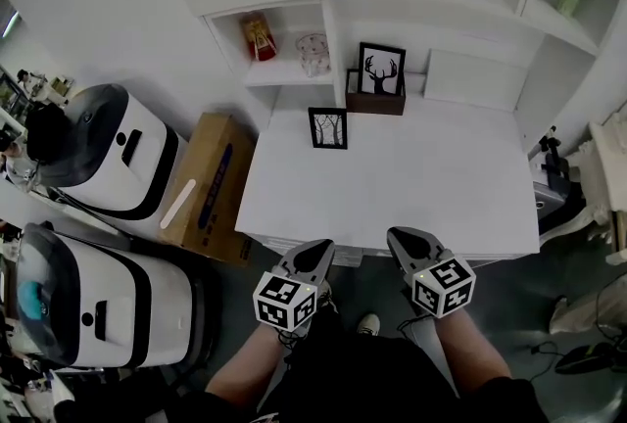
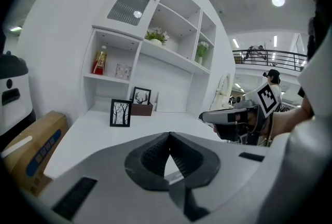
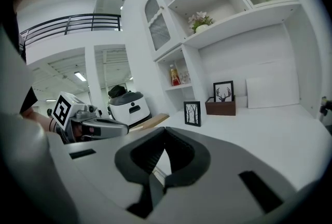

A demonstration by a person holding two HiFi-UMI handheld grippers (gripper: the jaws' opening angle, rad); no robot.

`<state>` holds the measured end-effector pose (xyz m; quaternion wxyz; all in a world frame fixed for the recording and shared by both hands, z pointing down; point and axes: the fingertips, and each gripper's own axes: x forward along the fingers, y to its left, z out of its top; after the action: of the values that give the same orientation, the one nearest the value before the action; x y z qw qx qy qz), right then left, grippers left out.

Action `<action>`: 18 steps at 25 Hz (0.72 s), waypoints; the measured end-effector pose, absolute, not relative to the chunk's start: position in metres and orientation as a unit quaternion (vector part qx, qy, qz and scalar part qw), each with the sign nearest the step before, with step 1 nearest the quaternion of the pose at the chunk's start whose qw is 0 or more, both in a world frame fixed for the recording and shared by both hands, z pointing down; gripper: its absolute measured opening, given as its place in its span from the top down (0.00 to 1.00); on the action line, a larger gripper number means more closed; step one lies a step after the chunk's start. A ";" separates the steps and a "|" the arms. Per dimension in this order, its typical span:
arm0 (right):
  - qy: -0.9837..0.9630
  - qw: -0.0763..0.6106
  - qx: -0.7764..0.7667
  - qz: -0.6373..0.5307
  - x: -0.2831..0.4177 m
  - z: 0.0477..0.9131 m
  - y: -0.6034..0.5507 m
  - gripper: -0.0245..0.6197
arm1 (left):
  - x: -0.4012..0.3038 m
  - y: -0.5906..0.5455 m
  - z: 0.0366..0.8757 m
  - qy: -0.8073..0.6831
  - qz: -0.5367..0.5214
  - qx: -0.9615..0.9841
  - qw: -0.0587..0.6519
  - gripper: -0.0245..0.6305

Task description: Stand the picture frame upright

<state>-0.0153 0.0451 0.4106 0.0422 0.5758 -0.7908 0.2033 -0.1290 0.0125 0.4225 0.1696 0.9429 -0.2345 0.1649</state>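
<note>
Off the table's near edge, the left gripper and right gripper hover side by side, jaws closed and empty. Well beyond them, toward the table's back left, the frame stands upright, long axis vertical, its tree picture facing the person.

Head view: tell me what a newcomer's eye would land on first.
A black tree picture frame stands upright near the back left of the white table. A deer picture stands at a brown box just behind it. At the table's near edge, the left tool and right tool hover shut and empty, each carrying a marker cube.
</note>
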 end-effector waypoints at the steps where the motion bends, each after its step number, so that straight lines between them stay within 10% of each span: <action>1: -0.792 0.041 0.574 0.204 -0.017 0.411 0.050 0.95 | -0.129 0.019 0.424 -0.235 0.165 0.942 0.174 0.96; 18: -0.794 0.035 0.565 0.222 -0.045 0.424 0.099 0.96 | -0.134 0.064 0.425 -0.236 0.156 0.941 0.185 0.95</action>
<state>-0.0450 0.0989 0.4238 0.0352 0.5653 -0.7936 0.2221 -0.1342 0.0636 0.4248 0.1847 0.9412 -0.2365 0.1556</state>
